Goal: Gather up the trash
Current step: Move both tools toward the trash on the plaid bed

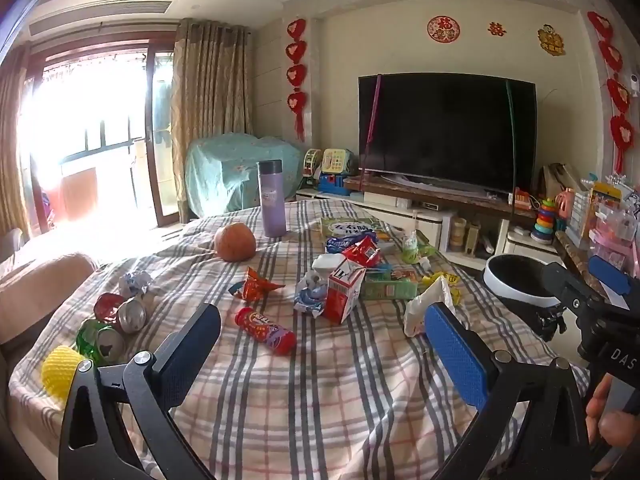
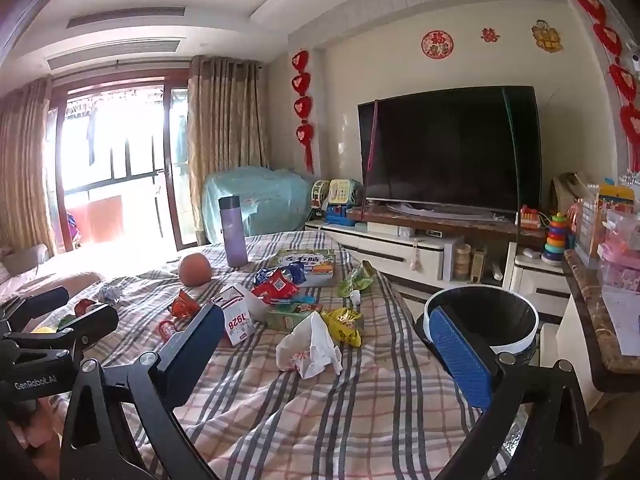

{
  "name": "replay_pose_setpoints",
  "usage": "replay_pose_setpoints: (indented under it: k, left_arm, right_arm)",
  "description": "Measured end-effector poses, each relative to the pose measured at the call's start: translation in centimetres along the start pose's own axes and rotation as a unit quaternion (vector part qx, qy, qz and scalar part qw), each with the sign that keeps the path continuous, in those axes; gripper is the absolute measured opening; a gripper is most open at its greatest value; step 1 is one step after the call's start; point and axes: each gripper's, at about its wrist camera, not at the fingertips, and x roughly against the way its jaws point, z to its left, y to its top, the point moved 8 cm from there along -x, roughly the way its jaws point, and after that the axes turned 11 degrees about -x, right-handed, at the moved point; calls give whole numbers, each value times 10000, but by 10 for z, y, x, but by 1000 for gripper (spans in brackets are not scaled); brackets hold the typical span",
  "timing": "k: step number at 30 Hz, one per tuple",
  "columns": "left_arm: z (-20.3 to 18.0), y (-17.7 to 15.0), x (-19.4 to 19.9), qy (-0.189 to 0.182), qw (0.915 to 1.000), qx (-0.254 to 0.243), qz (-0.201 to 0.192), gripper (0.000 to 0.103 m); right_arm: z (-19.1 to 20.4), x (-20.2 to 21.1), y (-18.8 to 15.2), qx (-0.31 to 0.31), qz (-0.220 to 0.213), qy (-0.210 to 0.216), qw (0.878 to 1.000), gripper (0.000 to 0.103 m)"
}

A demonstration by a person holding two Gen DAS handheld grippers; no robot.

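Left wrist view: your left gripper (image 1: 320, 344) hangs over the near part of the checked cloth (image 1: 320, 408), fingers spread wide, nothing between them; use the milk carton (image 1: 343, 292) as landmark; the red snack tube (image 1: 265, 330) lies on its side just near-left of the carton, about in line with the open fingers, so that looks like your first pick; come down square across its short axis, it is round and will likely roll if you nudge one end; further left of the carton sit the crushed cans (image 1: 116, 326), dented, red and green, next to a yellow foam net (image 1: 60, 374) at the cloth edge; a red wrapper (image 1: 256, 286) lies just left of the carton, crumpled and light; right of the carton a white crumpled bag (image 1: 428, 308); beyond that, off the table edge, the trash bin (image 1: 520, 280), white rim, black liner, open top; your right gripper (image 1: 592, 292) shows at the right edge, close to the bin; purple bottle (image 1: 272, 198) and orange ball (image 1: 235, 242) behind the carton are probably not trash, skip them. Right wrist view: right gripper (image 2: 326, 350) also wide open and empty; the white bag (image 2: 310, 346) lies right of the carton (image 2: 236, 314), between your fingers in view but not touched; pinch a bunched fold, thin film will slip; yellow wrapper (image 2: 343, 326) touches the bag's far side; the bin (image 2: 482, 322) is right of all that, partly behind your right finger; short carry.
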Motion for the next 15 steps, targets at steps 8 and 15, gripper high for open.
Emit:
replay_pose_setpoints:
  k: [8,15]
  left_arm:
    - [2,-2,-2,-1,10000,41,47,102]
    - [1,-5,-9,9,9999,41,96,102]
  right_arm:
    - [-3,-1,1,-126,110,-28,9999,103]
    - [-7,-4,-3,-267,157,18,9995,103]
